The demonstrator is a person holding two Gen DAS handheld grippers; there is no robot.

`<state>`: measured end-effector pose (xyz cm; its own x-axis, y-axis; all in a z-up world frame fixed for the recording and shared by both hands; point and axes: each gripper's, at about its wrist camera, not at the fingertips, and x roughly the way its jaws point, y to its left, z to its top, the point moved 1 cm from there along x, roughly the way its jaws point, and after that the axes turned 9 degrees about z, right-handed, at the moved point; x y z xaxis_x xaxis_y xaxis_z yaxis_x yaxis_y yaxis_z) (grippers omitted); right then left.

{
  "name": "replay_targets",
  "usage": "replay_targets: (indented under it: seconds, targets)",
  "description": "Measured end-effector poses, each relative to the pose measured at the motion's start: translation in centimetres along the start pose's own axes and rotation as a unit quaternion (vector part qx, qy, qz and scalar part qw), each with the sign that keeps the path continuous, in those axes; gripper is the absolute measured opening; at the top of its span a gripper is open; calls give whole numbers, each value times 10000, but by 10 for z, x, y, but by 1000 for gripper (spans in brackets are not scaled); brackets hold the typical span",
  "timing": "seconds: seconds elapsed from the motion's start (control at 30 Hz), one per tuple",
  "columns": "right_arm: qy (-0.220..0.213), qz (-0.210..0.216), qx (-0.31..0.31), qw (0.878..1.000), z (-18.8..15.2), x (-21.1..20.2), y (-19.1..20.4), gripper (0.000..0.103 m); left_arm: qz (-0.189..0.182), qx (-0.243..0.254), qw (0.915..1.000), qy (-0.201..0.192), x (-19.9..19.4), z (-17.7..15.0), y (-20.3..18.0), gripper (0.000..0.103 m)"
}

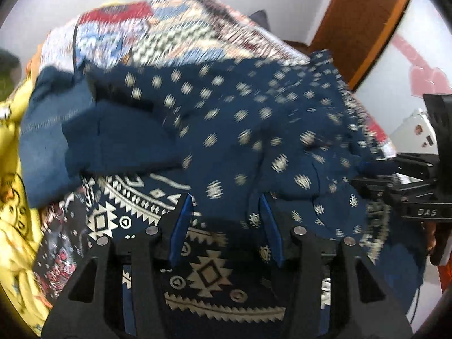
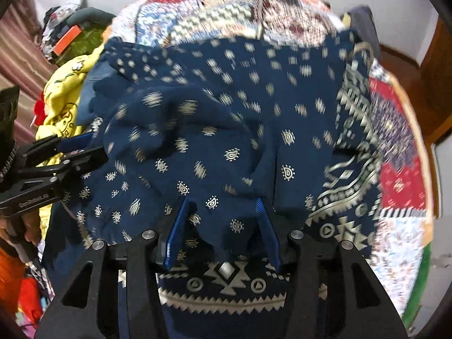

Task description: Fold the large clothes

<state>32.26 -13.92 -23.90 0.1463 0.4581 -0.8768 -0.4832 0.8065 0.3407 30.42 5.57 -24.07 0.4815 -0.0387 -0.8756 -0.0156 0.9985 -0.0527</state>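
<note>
A large navy garment (image 1: 254, 118) with cream paisley dots and a geometric border lies crumpled on the bed; it also fills the right wrist view (image 2: 254, 107). My left gripper (image 1: 224, 197) points down at its near edge, jaws apart, with a loose fold lying between the blue pads, not pinched. My right gripper (image 2: 221, 200) stands the same way over the bordered hem, open, with cloth between its fingers. Each gripper shows in the other's view, the right gripper (image 1: 364, 173) at the right edge and the left gripper (image 2: 90, 147) at the left edge.
A patchwork quilt (image 2: 226, 8) covers the bed under the garment. A yellow printed garment (image 1: 14, 197) and a plain blue cloth (image 1: 48, 130) lie to the left. A wooden door (image 1: 367, 22) stands behind, more clothes (image 2: 65, 22) are heaped at the far left, and a hand (image 2: 28, 228) holds the left gripper.
</note>
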Motion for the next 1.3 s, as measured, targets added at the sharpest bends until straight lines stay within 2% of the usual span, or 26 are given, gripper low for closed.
replay_targets:
  seconds: [0.07, 0.13, 0.23, 0.4, 0.5, 0.57, 0.77, 0.87, 0.97, 1.03, 1.17, 1.3]
  targets:
    - [-11, 128, 58, 9999, 2, -2, -4, 46, -89, -94, 9999, 19, 4, -1, 7, 56]
    - [-141, 145, 51, 9998, 6, -12, -7, 46, -109, -76, 9999, -101, -2, 1, 14, 56]
    - [-496, -6, 22, 9988, 14, -36, -15, 46, 53, -46, 9992, -401, -22, 12, 31, 56]
    - [-998, -292, 186, 9944, 31, -66, -47, 51, 435, -414, 9954, -745, -39, 36, 83, 57]
    - [-1159, -390, 470, 9914, 44, -72, -70, 54, 745, -717, 9921, -712, -31, 48, 118, 57]
    - [-1242, -422, 681, 9890, 51, -71, -89, 54, 772, -893, 9910, -627, -20, 52, 137, 57]
    - [-1136, -633, 1175, 9845, 65, -54, -139, 54, 576, -1210, 9908, -162, 34, 69, 168, 57]
    - [-1028, -372, 1461, 9832, 71, -40, -160, 54, 261, -1313, 9910, 5, 63, 79, 170, 57]
    - [-1021, -24, 1641, 9811, 78, -29, -169, 54, -48, -1414, 9899, 24, 81, 91, 166, 57]
    - [-1034, 56, 1610, 9815, 85, -26, -169, 55, -212, -1448, 9892, -3, 94, 102, 162, 57]
    - [-1013, -35, 1273, 9867, 102, -18, -163, 56, -335, -1599, 9865, 101, 119, 117, 162, 57]
    - [-1183, 132, 1363, 9835, 115, -10, -169, 56, -333, -1650, 9857, -74, 123, 121, 162, 56]
